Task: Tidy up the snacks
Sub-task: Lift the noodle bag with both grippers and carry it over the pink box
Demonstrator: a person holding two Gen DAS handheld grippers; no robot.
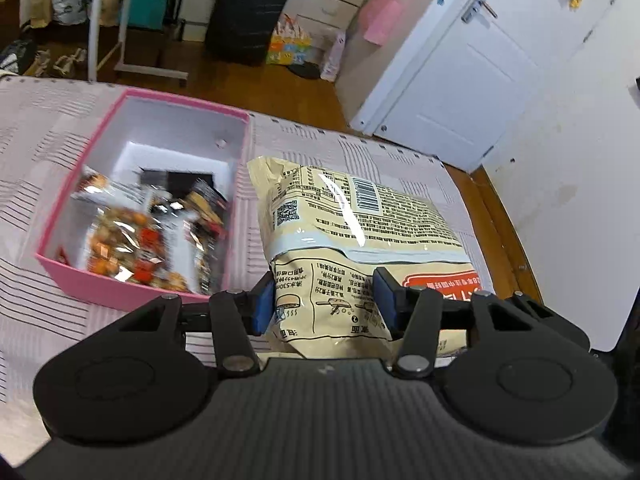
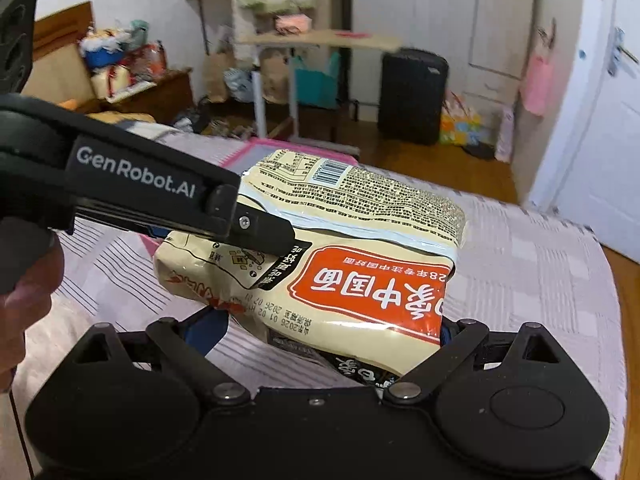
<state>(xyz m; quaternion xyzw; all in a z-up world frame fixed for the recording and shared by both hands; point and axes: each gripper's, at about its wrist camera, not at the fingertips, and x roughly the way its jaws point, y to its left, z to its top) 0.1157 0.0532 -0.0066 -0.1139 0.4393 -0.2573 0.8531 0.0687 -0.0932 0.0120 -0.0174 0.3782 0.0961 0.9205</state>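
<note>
Both the left gripper (image 1: pixel 324 300) and the right gripper (image 2: pixel 328 332) clenched the near end of the cream noodle multipack (image 1: pixel 352 216), held above the striped bedspread (image 1: pixel 48 136) just beside the pink box (image 1: pixel 132 292), its long axis running away toward the wardrobe.

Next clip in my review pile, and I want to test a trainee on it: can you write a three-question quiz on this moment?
1. True or false: the pink box is empty.
2. What do both hand-held grippers grip? A) noodle multipack B) suitcase C) pink box
3. Fill in: the multipack's side facing the cameras shows a ____ and printed text.

Key:
1. False; snack packets lie inside.
2. A; the left hand-held gripper and right hand-held gripper both clamp the noodle multipack.
3. Barcode.
</note>
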